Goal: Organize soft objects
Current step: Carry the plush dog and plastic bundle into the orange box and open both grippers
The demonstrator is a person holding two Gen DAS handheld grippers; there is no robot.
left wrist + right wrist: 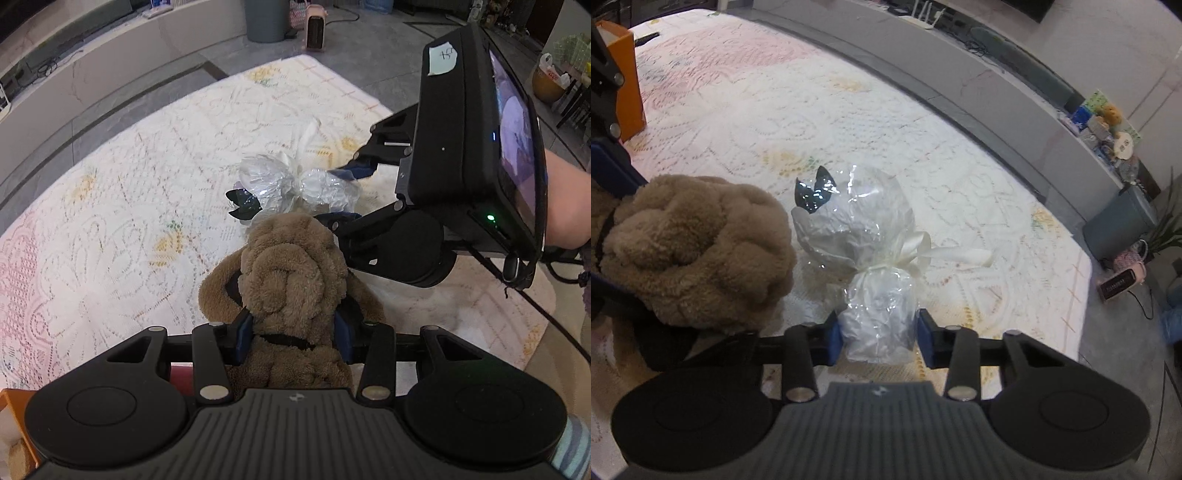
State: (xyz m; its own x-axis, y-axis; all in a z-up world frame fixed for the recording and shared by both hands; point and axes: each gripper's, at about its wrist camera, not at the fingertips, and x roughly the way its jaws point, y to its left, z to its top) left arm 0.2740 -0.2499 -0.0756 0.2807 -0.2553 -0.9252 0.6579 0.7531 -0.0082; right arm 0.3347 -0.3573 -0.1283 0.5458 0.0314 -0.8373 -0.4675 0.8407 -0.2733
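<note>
Beside the cellophane-wrapped bundle (871,266), the left gripper (295,328) clamps the brown plush (291,273); the right gripper (879,334) pinches the bundle's lower end.

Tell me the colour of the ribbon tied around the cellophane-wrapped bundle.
Cream-white ribbon, tied in a bow; clearest in the right wrist view.

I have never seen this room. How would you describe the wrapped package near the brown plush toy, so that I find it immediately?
Look at the large white lace blanket spread on the floor. Near its middle lies a brown plush toy, held by the left gripper. Right beside it is the wrapped package: shiny clear cellophane over white material, tied at the waist with a cream ribbon bow, its lower end between the right gripper's blue pads.
</note>
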